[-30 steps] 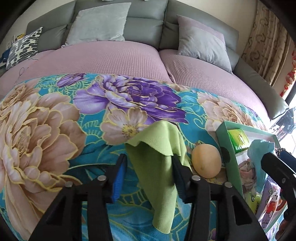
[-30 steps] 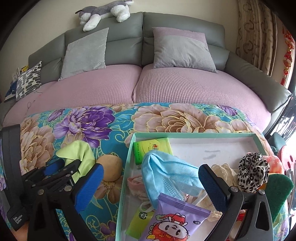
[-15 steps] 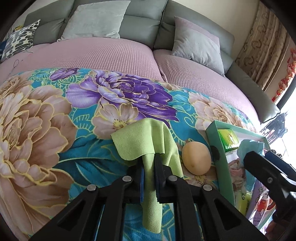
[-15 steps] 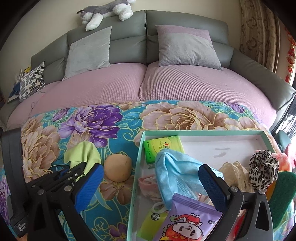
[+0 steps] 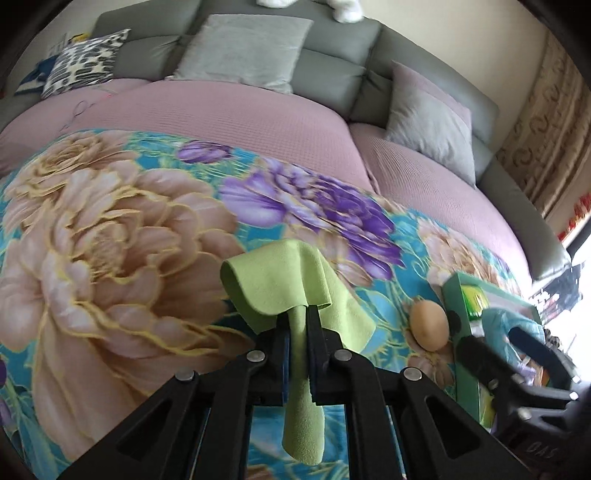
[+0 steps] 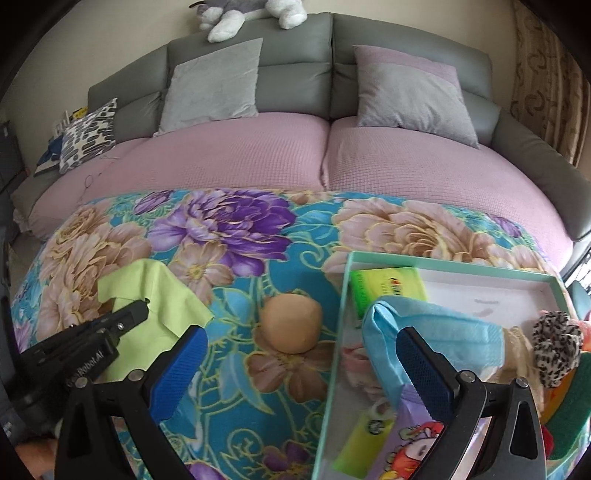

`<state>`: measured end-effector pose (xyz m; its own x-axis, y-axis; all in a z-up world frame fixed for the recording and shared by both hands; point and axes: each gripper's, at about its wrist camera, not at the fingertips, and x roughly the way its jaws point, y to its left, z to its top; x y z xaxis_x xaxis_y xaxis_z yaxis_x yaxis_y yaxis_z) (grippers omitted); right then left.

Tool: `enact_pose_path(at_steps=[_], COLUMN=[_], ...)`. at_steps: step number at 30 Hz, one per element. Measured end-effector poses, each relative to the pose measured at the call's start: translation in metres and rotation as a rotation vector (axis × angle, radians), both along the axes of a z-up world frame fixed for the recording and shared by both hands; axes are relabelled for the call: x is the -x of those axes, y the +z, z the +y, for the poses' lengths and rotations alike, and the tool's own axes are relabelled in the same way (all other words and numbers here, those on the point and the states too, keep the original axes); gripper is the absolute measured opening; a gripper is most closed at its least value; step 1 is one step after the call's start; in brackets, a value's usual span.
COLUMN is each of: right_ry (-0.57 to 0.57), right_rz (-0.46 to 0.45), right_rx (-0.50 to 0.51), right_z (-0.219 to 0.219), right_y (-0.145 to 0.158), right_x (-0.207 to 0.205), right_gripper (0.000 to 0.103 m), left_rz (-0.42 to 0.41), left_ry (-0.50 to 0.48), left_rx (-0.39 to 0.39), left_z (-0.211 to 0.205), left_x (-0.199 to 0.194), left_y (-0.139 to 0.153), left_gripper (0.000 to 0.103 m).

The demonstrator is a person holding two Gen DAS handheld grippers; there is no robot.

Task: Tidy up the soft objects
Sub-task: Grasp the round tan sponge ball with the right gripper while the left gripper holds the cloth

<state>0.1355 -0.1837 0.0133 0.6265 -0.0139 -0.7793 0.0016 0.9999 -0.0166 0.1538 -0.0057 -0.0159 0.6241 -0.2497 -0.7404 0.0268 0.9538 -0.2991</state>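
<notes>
A lime-green cloth hangs lifted off the floral blanket, pinched in my left gripper, which is shut on it; its tail droops below the jaws. In the right wrist view the same cloth shows at the left with the left gripper on it. My right gripper stands open, empty, one finger over the blanket and the other over the mint-green box. A tan soft ball lies just left of the box. The box holds a blue face mask, a leopard scrunchie and packets.
A green tissue pack lies in the box's far left corner. Behind the blanket is a pink-covered grey sofa with grey cushions, a spotted pillow and a plush toy on the backrest. Curtains hang at right.
My left gripper closed on the green cloth and lifted it, moving left away from the box. The right gripper shifted left, so the tan ball now sits between its fingers' line of sight.
</notes>
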Motion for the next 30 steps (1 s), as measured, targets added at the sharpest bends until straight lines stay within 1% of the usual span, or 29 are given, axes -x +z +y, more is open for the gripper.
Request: enact_pose_path(at_steps=[5, 8, 11, 15, 18, 21, 22, 28, 30], right_ry=[0.023, 0.033, 0.027, 0.044, 0.064, 0.099, 0.103, 0.062, 0.041], right_rz=[0.052, 0.077, 0.092, 0.068, 0.027, 0.035, 0.044, 0.095, 0.115], right_rx=[0.010, -0.005, 0.019, -0.007, 0.015, -0.007, -0.001, 0.021, 0.035], right_z=[0.012, 0.014, 0.015, 0.013, 0.019, 0.026, 0.028, 0.024, 0.022], right_y=[-0.013, -0.020, -0.025, -0.017, -0.007, -0.007, -0.009, -0.026, -0.030], right_x=[-0.012, -0.018, -0.024, -0.020, -0.014, -0.017, -0.018, -0.029, -0.034], right_gripper=[0.102, 0.099, 0.097, 0.092, 0.092, 0.091, 0.088, 0.080, 0.079], left_rz=[0.007, 0.010, 0.015, 0.018, 0.017, 0.017, 0.018, 0.022, 0.022], left_ry=[0.032, 0.040, 0.041, 0.049, 0.048, 0.048, 0.048, 0.056, 0.056], left_rx=[0.021, 0.037, 0.046, 0.057, 0.063, 0.066, 0.066, 0.065, 0.065], left_z=[0.016, 0.021, 0.024, 0.027, 0.027, 0.029, 0.029, 0.032, 0.032], left_x=[-0.002, -0.003, -0.003, -0.004, -0.003, -0.003, -0.003, -0.004, -0.004], left_y=[-0.001, -0.002, -0.003, -0.003, -0.002, -0.002, -0.002, -0.003, -0.003], left_gripper=[0.008, 0.008, 0.008, 0.008, 0.008, 0.008, 0.008, 0.008, 0.008])
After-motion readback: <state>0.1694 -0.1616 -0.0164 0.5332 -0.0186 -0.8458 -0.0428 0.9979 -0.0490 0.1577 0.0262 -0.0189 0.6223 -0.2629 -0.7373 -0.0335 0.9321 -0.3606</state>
